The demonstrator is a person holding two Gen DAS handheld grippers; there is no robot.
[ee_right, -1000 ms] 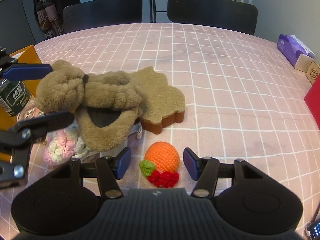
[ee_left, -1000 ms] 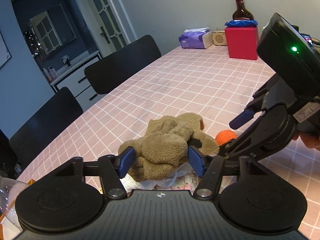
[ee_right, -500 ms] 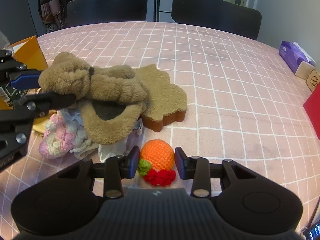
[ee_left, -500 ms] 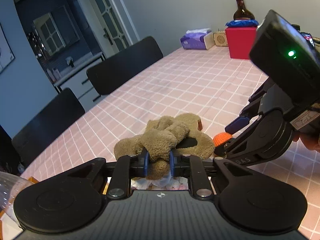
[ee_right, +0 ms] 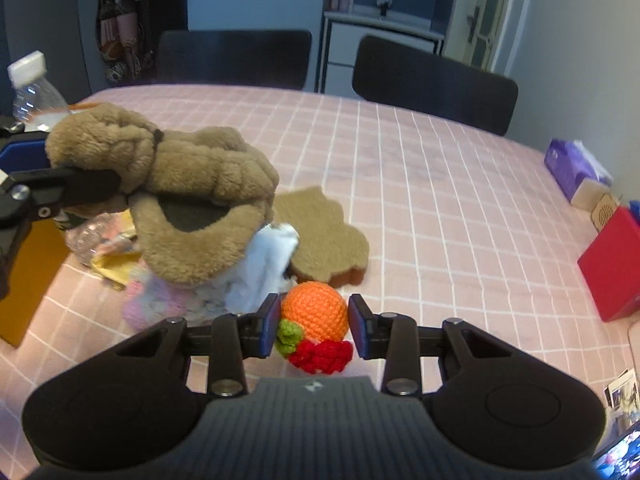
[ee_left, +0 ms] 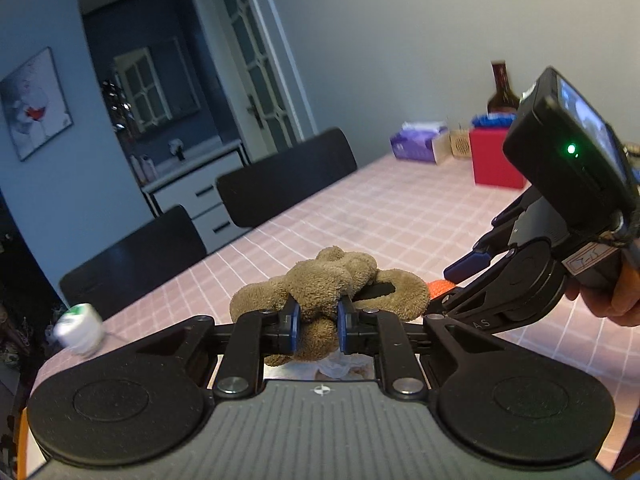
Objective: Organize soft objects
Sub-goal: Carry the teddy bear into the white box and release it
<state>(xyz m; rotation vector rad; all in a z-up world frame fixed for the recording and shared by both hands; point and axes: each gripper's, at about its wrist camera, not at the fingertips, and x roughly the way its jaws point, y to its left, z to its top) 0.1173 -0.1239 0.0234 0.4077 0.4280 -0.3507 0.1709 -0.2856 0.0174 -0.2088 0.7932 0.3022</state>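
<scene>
Two grippers, both loaded. Left gripper (ee_left: 318, 326) has just been closing and now pinches a bunched fold of the brown plush slipper (ee_left: 332, 284) between its blue pads; in the right wrist view that slipper (ee_right: 180, 200) hangs off the table at 10 o'clock, sole opening facing the camera, with a white cloth (ee_right: 264, 268) draped under its lower edge (attached or just caught, cannot tell). Right gripper (ee_right: 313, 322) has also just been closing, and its pads press both sides of the orange crochet ball (ee_right: 314, 312), green leaf and red knit bits at the bottom. Second brown slipper (ee_right: 324, 240) lies flat on the pink checked tablecloth (ee_right: 440, 208), just beyond the ball at 12 o'clock. Pink-and-white knit piece (ee_right: 160, 300) sits under the raised slipper at 9 o'clock, beside a crumpled clear wrapper (ee_right: 96, 240) and an orange box (ee_right: 36, 272). Red box (ee_right: 612, 268) at 3 o'clock, tissue pack (ee_right: 572, 168) at 2 o'clock. A hand (ee_left: 616, 296) grips the right gripper's handle in the left wrist view.
</scene>
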